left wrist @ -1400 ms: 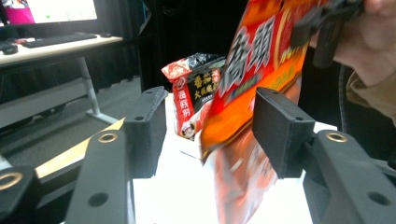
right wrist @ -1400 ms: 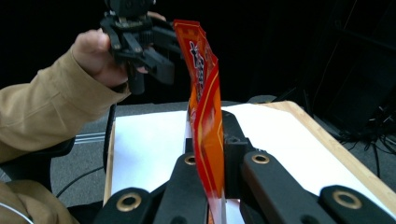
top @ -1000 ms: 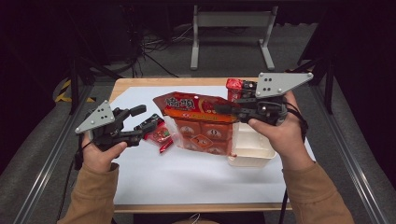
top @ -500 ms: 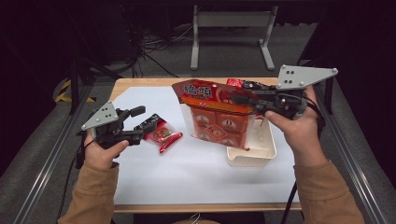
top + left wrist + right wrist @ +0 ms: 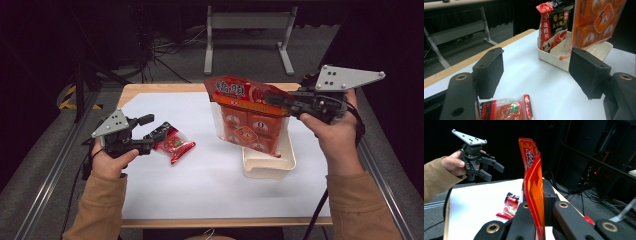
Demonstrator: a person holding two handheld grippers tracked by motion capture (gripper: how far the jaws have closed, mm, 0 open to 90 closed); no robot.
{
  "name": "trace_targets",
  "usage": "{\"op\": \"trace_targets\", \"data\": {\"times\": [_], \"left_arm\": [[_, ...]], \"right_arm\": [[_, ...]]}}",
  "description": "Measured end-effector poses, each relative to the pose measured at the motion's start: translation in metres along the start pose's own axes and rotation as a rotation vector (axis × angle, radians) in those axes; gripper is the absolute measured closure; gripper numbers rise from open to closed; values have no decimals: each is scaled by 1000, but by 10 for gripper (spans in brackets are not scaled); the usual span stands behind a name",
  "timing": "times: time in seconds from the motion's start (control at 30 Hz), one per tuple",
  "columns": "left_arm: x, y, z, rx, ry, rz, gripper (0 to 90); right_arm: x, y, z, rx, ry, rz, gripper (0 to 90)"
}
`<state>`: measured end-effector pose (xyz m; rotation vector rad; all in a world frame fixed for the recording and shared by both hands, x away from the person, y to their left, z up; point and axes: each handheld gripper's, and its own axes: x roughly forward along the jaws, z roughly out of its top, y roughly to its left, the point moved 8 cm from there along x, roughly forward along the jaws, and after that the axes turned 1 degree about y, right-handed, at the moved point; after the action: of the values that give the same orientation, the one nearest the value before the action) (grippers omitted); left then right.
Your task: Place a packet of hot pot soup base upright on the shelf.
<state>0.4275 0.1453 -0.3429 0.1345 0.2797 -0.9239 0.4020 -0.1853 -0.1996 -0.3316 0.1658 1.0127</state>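
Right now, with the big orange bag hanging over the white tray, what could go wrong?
The right gripper pinches the orange bag only by its top edge, so the bag could swing or slip. A dark sauce packet already stands in the white tray; lowering the bag might knock it over. The left gripper hovers open over the small red packet and may nudge it.
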Motion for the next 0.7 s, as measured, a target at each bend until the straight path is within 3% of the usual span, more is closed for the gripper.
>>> {"op": "trace_targets", "data": {"times": [0.27, 0.47, 0.7], "left_arm": [[4, 11, -11, -8, 26, 36, 288], [9, 16, -19, -19, 53, 41, 272], [12, 22, -25, -38, 67, 41, 188]], "right_arm": [[-10, -11, -4, 3, 0, -48, 895], [-14, -20, -12, 12, 2, -83, 895], [-17, -32, -22, 35, -8, -127, 895]]}}
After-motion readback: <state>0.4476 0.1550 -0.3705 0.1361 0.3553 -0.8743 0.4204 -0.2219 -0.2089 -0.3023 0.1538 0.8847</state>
